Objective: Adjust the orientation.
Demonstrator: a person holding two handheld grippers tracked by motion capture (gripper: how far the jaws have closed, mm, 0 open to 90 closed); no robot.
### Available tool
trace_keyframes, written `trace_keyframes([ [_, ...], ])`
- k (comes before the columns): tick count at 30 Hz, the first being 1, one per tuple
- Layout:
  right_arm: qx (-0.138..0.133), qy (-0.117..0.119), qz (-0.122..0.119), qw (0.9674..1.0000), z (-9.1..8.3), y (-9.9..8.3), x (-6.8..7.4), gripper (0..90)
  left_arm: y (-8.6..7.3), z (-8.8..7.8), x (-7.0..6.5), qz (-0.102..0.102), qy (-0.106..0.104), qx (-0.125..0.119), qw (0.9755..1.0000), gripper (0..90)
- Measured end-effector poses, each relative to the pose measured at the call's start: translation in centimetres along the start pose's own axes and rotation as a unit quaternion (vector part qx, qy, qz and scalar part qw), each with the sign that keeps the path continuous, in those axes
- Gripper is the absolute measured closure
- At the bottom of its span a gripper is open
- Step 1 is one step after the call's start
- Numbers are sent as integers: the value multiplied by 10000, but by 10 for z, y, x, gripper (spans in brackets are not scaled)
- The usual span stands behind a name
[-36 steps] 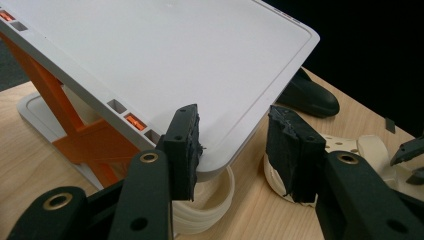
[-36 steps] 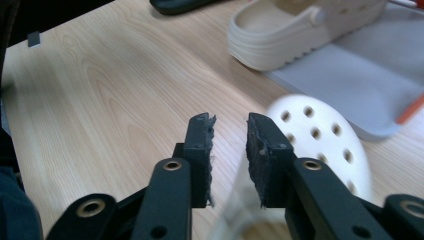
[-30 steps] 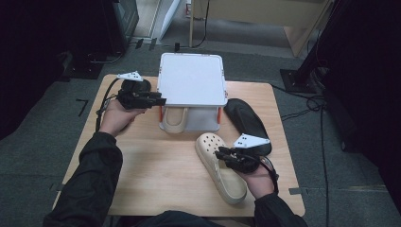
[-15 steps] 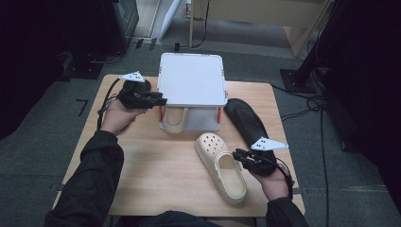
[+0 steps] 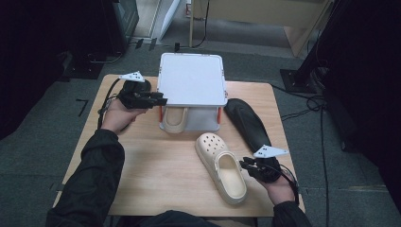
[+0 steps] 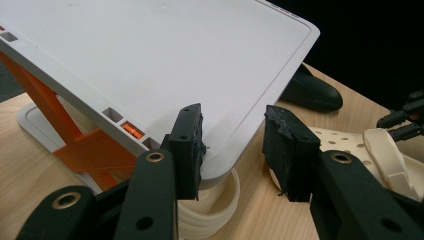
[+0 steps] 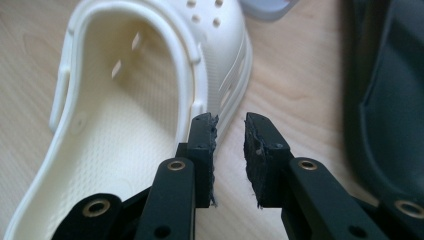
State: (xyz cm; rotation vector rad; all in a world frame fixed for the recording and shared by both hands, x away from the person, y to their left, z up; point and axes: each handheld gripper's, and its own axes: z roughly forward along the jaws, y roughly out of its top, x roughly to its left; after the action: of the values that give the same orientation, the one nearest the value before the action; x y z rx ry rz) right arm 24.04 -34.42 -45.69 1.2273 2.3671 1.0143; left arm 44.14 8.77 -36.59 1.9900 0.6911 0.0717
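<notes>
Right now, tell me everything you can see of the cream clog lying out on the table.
The cream clog looks like moulded foam, with round holes over the toe, side slots and a heel strap folded forward. It lies sole-down on the wooden table, toe towards the white rack, opening up and empty. The right hand-held gripper sits at its outer rim, jaws slightly apart, nothing between them.

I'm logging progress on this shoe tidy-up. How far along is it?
Done: one cream clog already sits on the lower level of the white shoe rack. In hand: the left gripper has its jaws around the corner of the rack's top shelf, and they have just been closing; the right gripper, jaws apart, is beside the second cream clog, not gripping it. Left: that clog and the black shoe lie on the table.
</notes>
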Motion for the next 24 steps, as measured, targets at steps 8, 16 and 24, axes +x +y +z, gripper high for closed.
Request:
trace_keyframes([
  [8, 21, 150, 270, 9995, 1, -1, 1, 769, 0, 0, 0, 13, -2, -14, 10000, 599],
  [16, 102, 292, 483, 9984, 5, -2, 6, 787, -1, 0, 1, 18, 0, -29, 10000, 600],
  [24, 187, 339, 491, 9980, 12, 0, 15, 782, -1, 0, 1, 26, 6, -38, 10000, 599],
])
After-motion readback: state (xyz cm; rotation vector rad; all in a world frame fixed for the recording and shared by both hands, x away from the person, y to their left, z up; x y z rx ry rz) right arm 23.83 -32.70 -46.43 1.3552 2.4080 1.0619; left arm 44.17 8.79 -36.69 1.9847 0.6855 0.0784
